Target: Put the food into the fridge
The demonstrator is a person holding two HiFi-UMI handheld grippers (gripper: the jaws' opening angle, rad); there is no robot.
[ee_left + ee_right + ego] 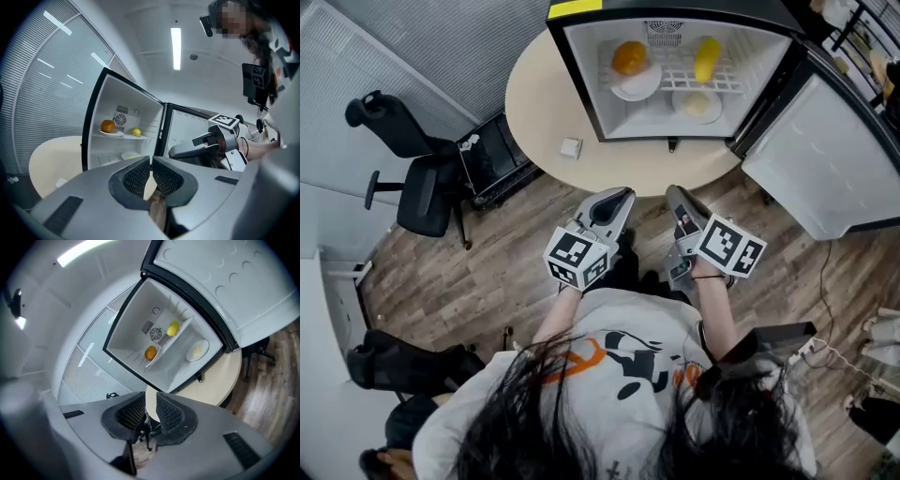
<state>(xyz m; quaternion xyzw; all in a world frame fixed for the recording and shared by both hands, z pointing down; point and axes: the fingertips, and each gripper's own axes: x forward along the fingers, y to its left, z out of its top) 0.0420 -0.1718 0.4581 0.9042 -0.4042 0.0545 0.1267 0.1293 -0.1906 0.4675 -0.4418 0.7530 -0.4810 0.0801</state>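
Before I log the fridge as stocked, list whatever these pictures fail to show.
Pale food on the lower plate: too small in every view to name.
White item on the table: too small, head view.
Fridge floor: left gripper hides its front in the left gripper view.

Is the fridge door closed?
No, the fridge door is swung wide open to the side, and the orange inside is in plain sight.
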